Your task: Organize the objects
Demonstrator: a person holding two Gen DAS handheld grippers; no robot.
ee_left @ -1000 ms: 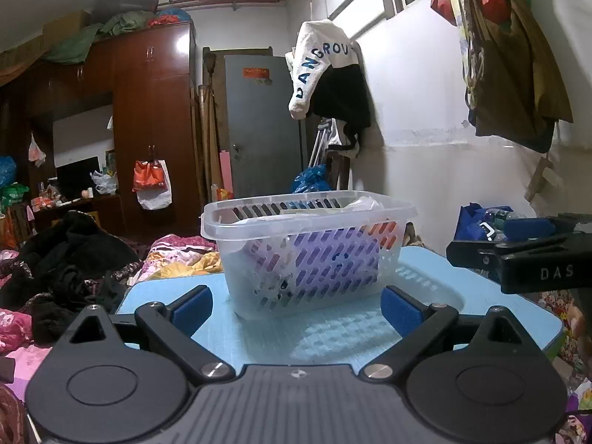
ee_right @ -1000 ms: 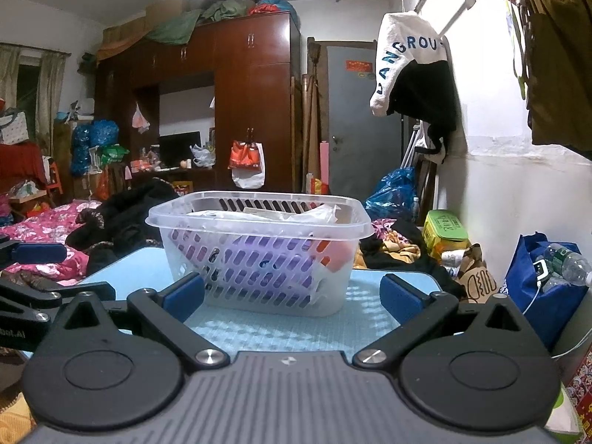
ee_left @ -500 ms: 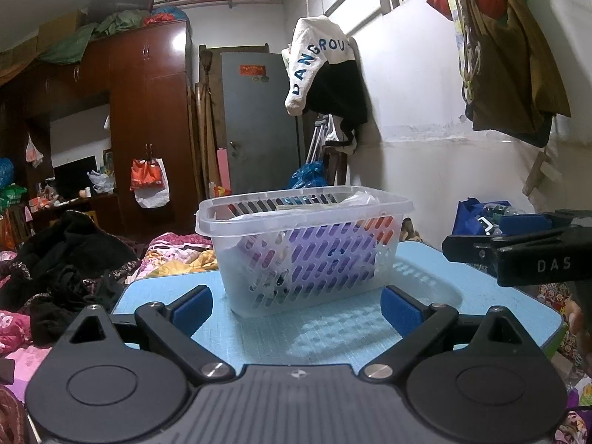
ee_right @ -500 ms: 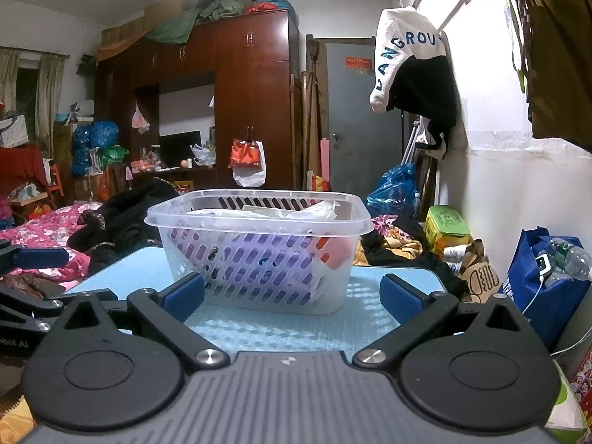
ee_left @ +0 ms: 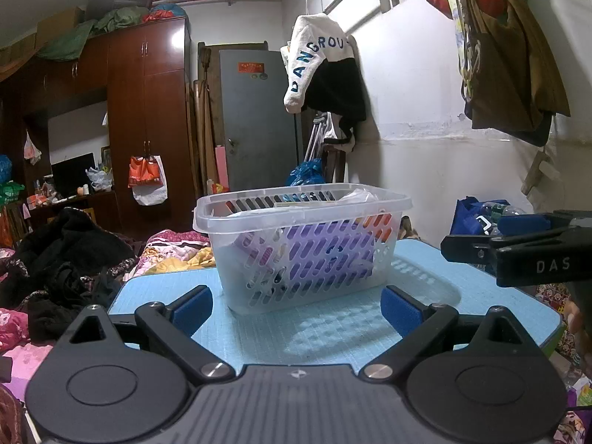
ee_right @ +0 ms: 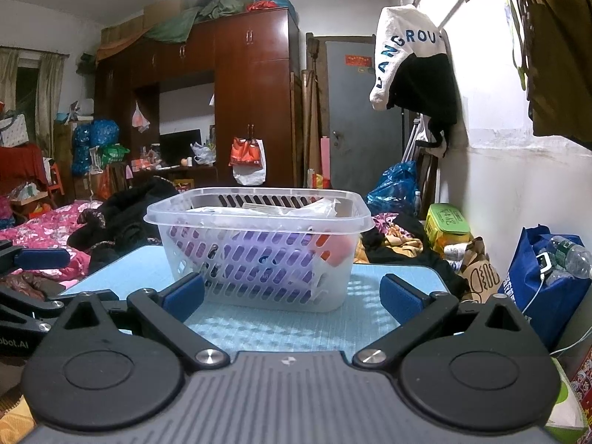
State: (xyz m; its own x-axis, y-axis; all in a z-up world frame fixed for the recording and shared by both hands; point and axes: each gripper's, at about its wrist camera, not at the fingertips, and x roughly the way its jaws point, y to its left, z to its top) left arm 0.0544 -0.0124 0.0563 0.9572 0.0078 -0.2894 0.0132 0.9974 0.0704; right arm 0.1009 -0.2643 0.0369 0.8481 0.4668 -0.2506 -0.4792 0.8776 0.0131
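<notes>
A clear slotted plastic basket (ee_left: 307, 251) stands on a light blue table (ee_left: 333, 329); it also shows in the right wrist view (ee_right: 259, 251). It holds purple and orange packets and a clear plastic wrapper on top. My left gripper (ee_left: 296, 309) is open and empty, low over the table in front of the basket. My right gripper (ee_right: 292, 296) is open and empty, also in front of the basket. The right gripper shows at the right edge of the left wrist view (ee_left: 518, 248). The left gripper shows at the left edge of the right wrist view (ee_right: 33, 277).
A white wall (ee_right: 518, 185) runs along the right, with hung clothes (ee_right: 414, 70). A blue bag (ee_right: 544, 281) with a bottle sits right of the table. A bed with dark clothes (ee_left: 63, 259) lies to the left. A wardrobe (ee_right: 251, 103) and grey door (ee_left: 259, 122) stand behind.
Both grippers have stayed open. The left wrist view has shifted slightly, so the basket sits a little more to the left and lower in it.
</notes>
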